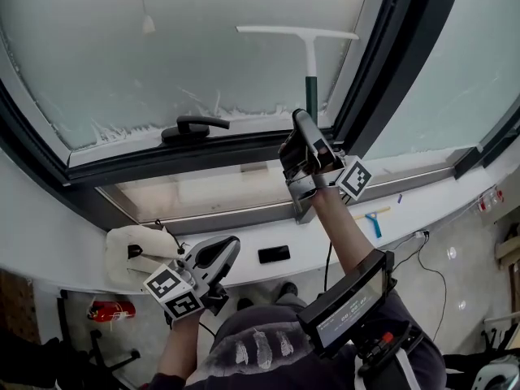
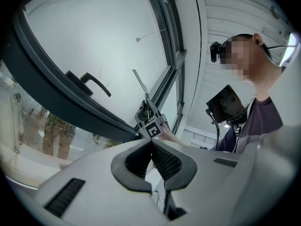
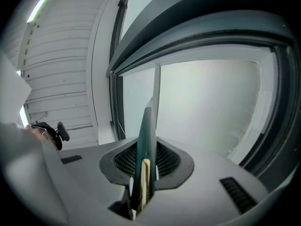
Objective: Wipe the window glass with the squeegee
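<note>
The left claw [image 1: 230, 249] hangs low over the white sill [image 1: 260, 236], its jaws pressed together on nothing. Up and to its right, a black window handle [image 1: 193, 126] sits on the dark frame. Above the handle, the window glass [image 1: 106, 55] looks hazy, with a ragged foam line along its bottom edge. Further right, the right claw [image 1: 302, 122] pinches the dark green handle of the squeegee [image 1: 309, 63]. Its white stem rises above that claw to a pale blade lying level across the pane. Below and to the right of that claw, a small blue tool [image 1: 374, 223] lies on the sill.
</note>
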{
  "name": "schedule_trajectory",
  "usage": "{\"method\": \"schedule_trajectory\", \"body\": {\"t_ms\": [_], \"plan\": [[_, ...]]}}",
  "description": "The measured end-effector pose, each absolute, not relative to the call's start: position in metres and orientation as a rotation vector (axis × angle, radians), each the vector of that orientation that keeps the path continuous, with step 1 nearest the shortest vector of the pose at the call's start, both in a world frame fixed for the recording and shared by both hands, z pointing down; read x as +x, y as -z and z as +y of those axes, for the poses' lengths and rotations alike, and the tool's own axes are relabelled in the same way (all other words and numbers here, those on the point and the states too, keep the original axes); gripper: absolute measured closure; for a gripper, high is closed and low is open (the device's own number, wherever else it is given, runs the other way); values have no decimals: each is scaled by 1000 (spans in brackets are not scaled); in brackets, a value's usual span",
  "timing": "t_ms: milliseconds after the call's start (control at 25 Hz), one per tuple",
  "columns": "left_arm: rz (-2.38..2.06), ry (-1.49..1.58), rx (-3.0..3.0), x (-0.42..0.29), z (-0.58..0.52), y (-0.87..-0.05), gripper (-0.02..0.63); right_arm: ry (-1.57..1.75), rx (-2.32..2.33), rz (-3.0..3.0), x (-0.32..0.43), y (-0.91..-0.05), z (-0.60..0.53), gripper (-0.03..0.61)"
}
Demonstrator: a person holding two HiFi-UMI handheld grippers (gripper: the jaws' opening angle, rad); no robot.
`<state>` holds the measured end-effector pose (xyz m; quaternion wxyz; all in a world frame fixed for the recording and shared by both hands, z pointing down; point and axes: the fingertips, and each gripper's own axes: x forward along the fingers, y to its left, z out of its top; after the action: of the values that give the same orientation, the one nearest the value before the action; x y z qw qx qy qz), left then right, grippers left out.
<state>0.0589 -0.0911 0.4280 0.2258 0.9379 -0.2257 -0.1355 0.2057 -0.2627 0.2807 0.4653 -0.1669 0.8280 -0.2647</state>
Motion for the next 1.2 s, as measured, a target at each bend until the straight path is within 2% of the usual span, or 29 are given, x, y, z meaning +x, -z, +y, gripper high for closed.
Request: {"method": "schedule_trajectory", "body": {"t_ms": [1200], "plan": [[-901, 306, 2492, 99, -74, -433, 606, 818, -287, 2037, 216, -339, -250, 514]]}}
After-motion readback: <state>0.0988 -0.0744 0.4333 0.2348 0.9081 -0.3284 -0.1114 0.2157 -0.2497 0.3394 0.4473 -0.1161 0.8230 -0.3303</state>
